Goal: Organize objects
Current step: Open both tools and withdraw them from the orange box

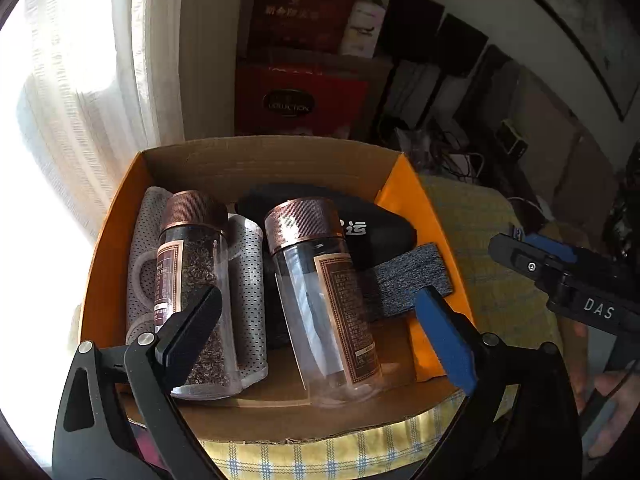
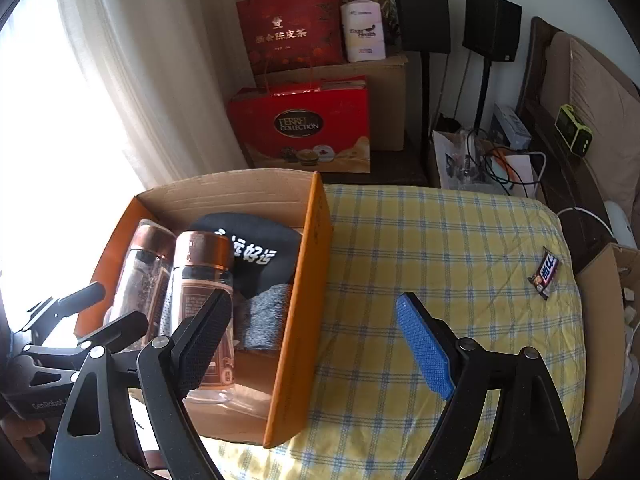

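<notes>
Left gripper (image 1: pixel 320 330) spread wide, holding nothing, hovering at the near edge of the orange-walled cardboard box (image 1: pixel 104 248); dead ahead between its fingers stands the clear copper-capped jar (image 1: pixel 320 296), nearly empty; beside it, behind the black finger, the copper-capped jar of dark granules (image 1: pixel 192 284); beyond them a black cloth with white characters (image 1: pixel 360 228) and grey felt block (image 1: pixel 404 276). Right gripper (image 2: pixel 316 340) spread too, empty, over the yellow checked bedcover (image 2: pixel 440 240); wrapped chocolate bar (image 2: pixel 545 273) lies well off to its right.

Black gripper (image 1: pixel 320 336), one blue pad (image 1: pixel 444 340)
</notes>
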A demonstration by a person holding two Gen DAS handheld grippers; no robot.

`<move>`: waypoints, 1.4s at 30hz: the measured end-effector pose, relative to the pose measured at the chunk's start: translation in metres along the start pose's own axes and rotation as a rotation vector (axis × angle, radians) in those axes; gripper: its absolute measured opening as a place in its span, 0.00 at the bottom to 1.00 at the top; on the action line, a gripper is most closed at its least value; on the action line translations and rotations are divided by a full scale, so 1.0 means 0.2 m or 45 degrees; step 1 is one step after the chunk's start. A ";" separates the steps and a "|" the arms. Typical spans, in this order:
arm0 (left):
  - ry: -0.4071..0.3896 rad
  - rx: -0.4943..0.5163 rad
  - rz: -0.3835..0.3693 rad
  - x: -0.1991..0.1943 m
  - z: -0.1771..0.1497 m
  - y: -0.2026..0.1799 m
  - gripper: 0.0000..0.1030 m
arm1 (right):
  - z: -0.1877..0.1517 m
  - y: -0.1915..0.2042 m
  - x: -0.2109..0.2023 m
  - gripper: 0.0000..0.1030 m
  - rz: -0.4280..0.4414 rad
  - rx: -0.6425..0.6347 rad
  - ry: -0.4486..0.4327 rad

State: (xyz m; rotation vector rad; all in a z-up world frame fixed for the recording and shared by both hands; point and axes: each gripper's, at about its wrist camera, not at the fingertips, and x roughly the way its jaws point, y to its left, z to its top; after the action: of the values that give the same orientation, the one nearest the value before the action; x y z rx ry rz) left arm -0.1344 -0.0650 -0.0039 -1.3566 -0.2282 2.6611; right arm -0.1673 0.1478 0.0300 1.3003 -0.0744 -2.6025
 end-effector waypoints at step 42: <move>0.076 0.158 -0.148 0.42 0.11 -0.95 0.99 | -0.08 -1.21 0.16 0.54 -0.306 0.432 0.102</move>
State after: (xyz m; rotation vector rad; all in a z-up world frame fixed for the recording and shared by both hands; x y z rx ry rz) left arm -0.1890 0.1362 -0.0187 -1.3392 -0.1286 2.4922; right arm -0.2170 0.3763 -0.0415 1.6137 -0.3833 -2.8246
